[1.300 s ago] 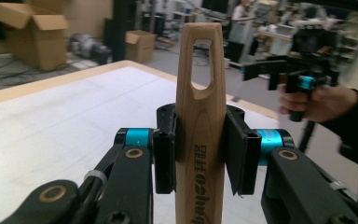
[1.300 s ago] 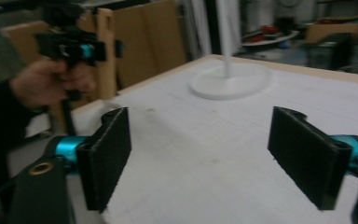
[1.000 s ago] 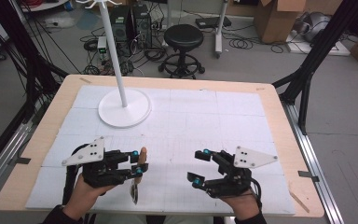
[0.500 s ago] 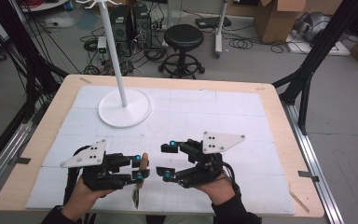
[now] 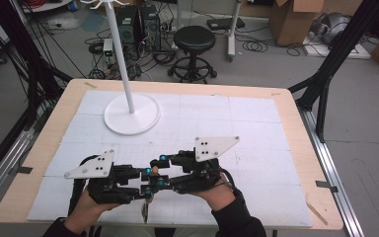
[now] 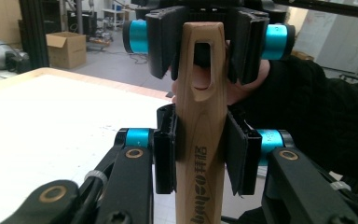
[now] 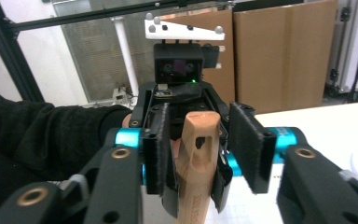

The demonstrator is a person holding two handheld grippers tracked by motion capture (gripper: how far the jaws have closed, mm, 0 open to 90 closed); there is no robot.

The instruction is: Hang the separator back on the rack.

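- Overhead, in the high view, we see the left claw (image 5: 148, 178) and the right claw (image 5: 159, 168) brought nose to nose near the front edge of the white-topped wooden counter (image 5: 256, 148), with the pale wooden utensil handle with a slotted end (image 5: 145, 210) between them; its lower part hangs over the counter's front edge. A white coat stand with a round base (image 5: 131, 113) stands well apart at the back left.
- Along the left gripper view, our left claw (image 6: 200, 154) is clamped on the handle (image 6: 200, 140), pads touching both flat sides below the slot. The right claw (image 6: 200, 46) faces us farther off, its jaws standing either side of the slotted tip; we cannot tell here whether they press it.
- Along the right gripper view, our right claw (image 7: 205, 154) stands wide: the handle (image 7: 196, 158) lies against one pad, while the other pad is clear of it.
- We judge this a hand-over in its middle step: the left holds, the right is placed but not yet gripping.
- Next, we think the right claw must narrow squarely on the tip and hold firm before the left lets go, or the handle could tilt or drop.
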